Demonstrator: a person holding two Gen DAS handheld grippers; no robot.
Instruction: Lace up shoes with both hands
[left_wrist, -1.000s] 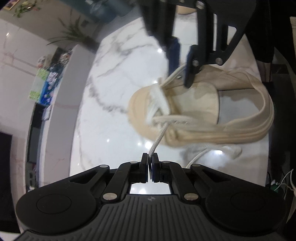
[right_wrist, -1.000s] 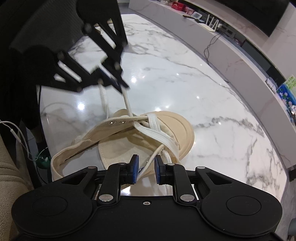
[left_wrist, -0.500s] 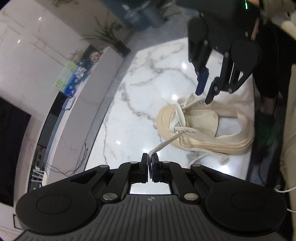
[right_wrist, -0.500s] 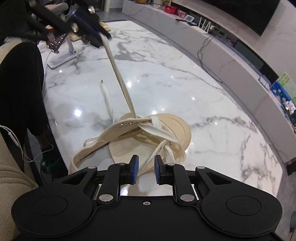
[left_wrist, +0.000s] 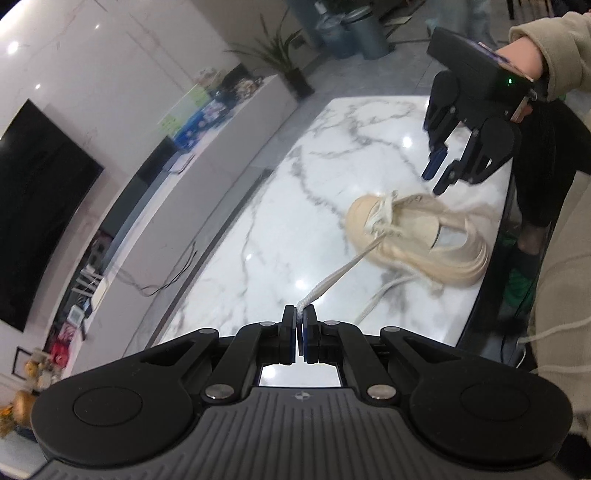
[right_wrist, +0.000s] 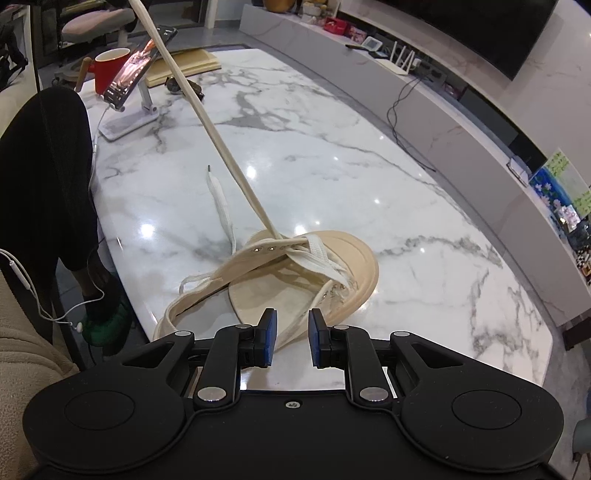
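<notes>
The left tongs (left_wrist: 299, 314) are pressed fully together on one end of the flat white shoelace (left_wrist: 338, 274), which runs taut from their tips up toward one o'clock to the eyelets of the cream canvas low-top shoe (left_wrist: 417, 236). The shoe lies near the edge of the white grey-veined marble worktop (left_wrist: 280, 236), its toe pointing toward nine o'clock in the left wrist view. The other end of the lace (right_wrist: 221, 201) lies slack on the worktop at eleven o'clock from the shoe in the right wrist view.

The right tongs (right_wrist: 291, 332) stand parted with a clear gap between the blue pads (right_wrist: 269, 330) and hold nothing. In the left wrist view they hang above the shoe's eyelet row, apart from it.

At the far end of the worktop, toward eleven o'clock in the right wrist view, a red mug (right_wrist: 108, 68) stands beside a smartphone on a white stand (right_wrist: 135, 74).
</notes>
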